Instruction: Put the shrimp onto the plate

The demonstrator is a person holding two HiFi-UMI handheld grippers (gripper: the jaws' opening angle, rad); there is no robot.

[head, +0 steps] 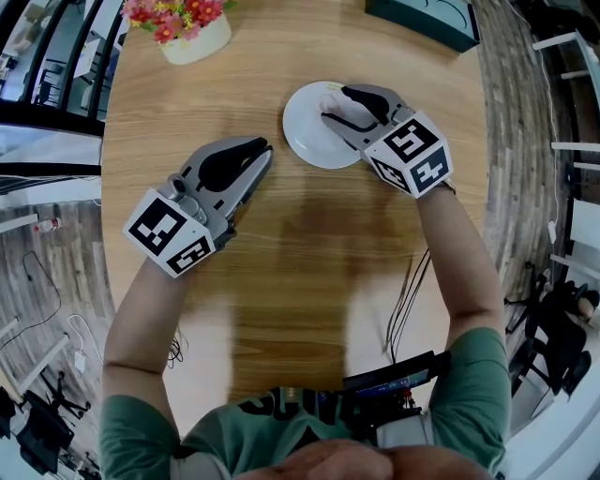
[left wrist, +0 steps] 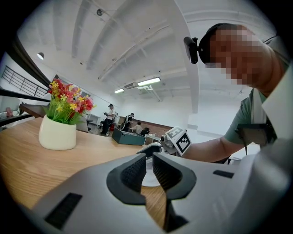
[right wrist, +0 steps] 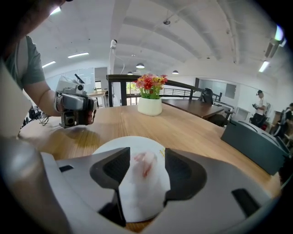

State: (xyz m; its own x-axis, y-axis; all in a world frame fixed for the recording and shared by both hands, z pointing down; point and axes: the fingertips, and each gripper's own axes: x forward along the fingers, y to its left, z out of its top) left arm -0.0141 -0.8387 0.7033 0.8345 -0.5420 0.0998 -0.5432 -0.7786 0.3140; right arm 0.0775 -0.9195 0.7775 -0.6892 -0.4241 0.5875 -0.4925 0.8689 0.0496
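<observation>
A pale shrimp (right wrist: 143,167) with a pink streak lies between the jaws of my right gripper (right wrist: 144,160), over the white plate (right wrist: 107,147). The pads stand a little apart from it on both sides, so this gripper is open. In the head view the right gripper (head: 336,104) reaches over the plate (head: 305,141) at the table's far middle, and the shrimp (head: 332,97) shows at its tips. My left gripper (head: 265,148) rests left of the plate, jaws shut with only a slit between them and nothing held. The left gripper (left wrist: 149,162) points toward the plate.
A white pot of red and yellow flowers (head: 192,37) stands at the far left of the round wooden table (head: 281,281). A dark teal box (head: 427,19) sits at the far right edge. Cables hang off the table's near right side.
</observation>
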